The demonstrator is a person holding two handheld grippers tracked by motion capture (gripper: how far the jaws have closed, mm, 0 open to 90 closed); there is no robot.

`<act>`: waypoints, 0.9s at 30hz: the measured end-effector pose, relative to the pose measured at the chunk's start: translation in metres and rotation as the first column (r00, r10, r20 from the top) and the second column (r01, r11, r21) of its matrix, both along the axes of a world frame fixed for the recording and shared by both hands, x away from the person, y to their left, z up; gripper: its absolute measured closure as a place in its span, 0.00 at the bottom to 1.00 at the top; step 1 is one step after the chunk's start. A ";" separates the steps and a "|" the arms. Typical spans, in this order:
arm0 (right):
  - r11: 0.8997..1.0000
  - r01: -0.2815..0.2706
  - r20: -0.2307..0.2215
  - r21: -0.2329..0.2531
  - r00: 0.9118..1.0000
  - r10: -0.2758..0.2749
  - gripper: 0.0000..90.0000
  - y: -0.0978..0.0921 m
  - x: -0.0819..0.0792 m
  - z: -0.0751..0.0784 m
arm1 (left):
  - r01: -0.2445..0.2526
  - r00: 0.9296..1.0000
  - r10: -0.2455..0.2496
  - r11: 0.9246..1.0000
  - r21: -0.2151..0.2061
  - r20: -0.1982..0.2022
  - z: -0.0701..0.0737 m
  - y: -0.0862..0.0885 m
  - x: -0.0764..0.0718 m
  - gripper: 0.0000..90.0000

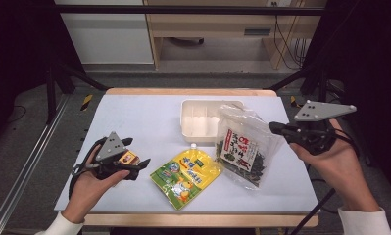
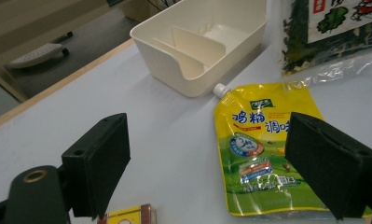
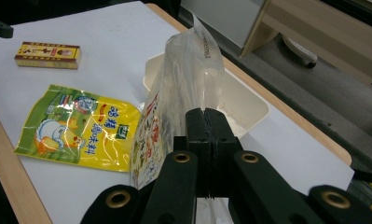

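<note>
right gripper [image 1: 276,128]: fingers [image 3: 197,135] clenched on the clear edge of the seaweed snack bag [image 1: 244,147]. In the right gripper view the two black pads meet with the plastic pinched between them, so it's a proper grip, not just a touch.

seaweed snack bag: hangs tilted off those fingers, top corner up at the pinch, printed face toward the person, bottom edge looks like it rests on the tabletop [image 1: 144,117]. My guess is it's held by the empty edge because that strip is flat and thin, while the filled part would just crunch.

white divided bin [image 1: 205,120]: just beyond the right fingers, right behind the bag. Seems like the obvious drop spot, which would explain why the bag is lifted at the corner nearest it.

left gripper [image 1: 141,164]: fingers [image 2: 99,163] released, wide gap, nothing between them. It hovers low over the tabletop.

small yellow-red box [image 1: 128,157]: right under the left gripper; in the left gripper view only its top edge peeks in beneath the left-hand finger. Can't tell if it's touching.

yellow spout pouch [image 1: 187,177]: lies flat just ahead of the left fingers, cap pointing at the bin. Between the two grippers, nearer the left one, so I'd bet that hand is lined up for it.
</note>
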State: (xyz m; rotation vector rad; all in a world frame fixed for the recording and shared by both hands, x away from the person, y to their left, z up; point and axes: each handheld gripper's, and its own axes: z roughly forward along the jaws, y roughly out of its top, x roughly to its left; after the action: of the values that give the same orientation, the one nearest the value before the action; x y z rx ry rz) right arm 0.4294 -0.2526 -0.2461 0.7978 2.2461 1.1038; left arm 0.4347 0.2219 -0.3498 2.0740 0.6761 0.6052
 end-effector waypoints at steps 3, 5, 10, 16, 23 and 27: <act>0.999 -0.025 -0.002 -0.030 1.000 0.025 1.00 0.014 0.005 0.006 | 0.027 1.000 -0.027 0.999 0.021 0.012 0.007 -0.008 0.002 0.15; 0.998 -0.039 -0.001 -0.046 0.999 0.039 1.00 0.021 0.008 0.009 | 0.054 0.998 -0.056 0.998 0.039 0.032 0.017 -0.019 0.006 0.17; 0.992 -0.090 -0.001 -0.087 0.996 0.091 1.00 0.044 0.012 0.020 | 0.109 0.993 -0.110 0.994 0.007 0.043 0.031 -0.033 0.011 0.20; 0.981 -0.153 -0.006 -0.120 0.988 0.154 1.00 0.070 0.017 0.026 | 0.175 0.979 -0.180 0.983 0.060 0.094 0.058 -0.061 0.026 0.20; 0.975 -0.187 -0.015 -0.118 0.982 0.186 1.00 0.083 0.025 0.025 | 0.210 0.972 -0.216 0.975 0.074 0.093 0.073 -0.078 0.049 0.21; 0.973 -0.196 -0.017 -0.122 0.981 0.196 1.00 0.088 0.029 0.026 | 0.225 0.970 -0.230 0.972 0.071 0.075 0.078 -0.085 0.058 0.21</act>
State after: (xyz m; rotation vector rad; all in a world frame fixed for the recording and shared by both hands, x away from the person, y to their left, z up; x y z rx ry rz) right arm 0.4581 -0.1651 -0.2203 0.5382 2.4114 1.0383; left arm 0.4930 0.1372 -0.2722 2.1330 0.3691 0.5826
